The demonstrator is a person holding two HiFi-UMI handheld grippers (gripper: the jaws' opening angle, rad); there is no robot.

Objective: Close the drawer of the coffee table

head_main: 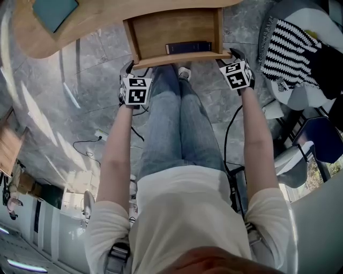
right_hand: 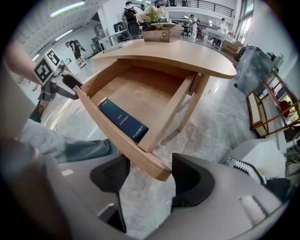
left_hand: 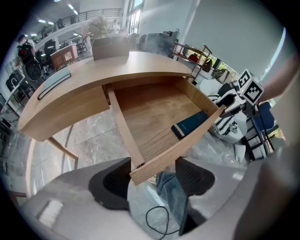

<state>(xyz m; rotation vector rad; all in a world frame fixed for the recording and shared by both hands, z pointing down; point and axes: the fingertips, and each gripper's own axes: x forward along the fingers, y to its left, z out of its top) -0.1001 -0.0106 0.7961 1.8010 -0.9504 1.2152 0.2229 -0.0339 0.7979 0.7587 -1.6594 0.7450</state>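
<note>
The coffee table's wooden drawer stands pulled out toward me, with a dark blue book lying inside against its front panel. My left gripper is at the front panel's left corner and my right gripper at its right corner. In the left gripper view the panel's corner sits between the wide-apart pads of the left gripper. In the right gripper view the other corner lies between the spread pads of the right gripper. Both grippers are open, with gaps beside the wood.
The curved tabletop carries a teal notebook and a wooden box of flowers. My jeans-clad legs are just below the drawer. A black-and-white striped cloth lies on a seat at right. A cable trails over the marble floor.
</note>
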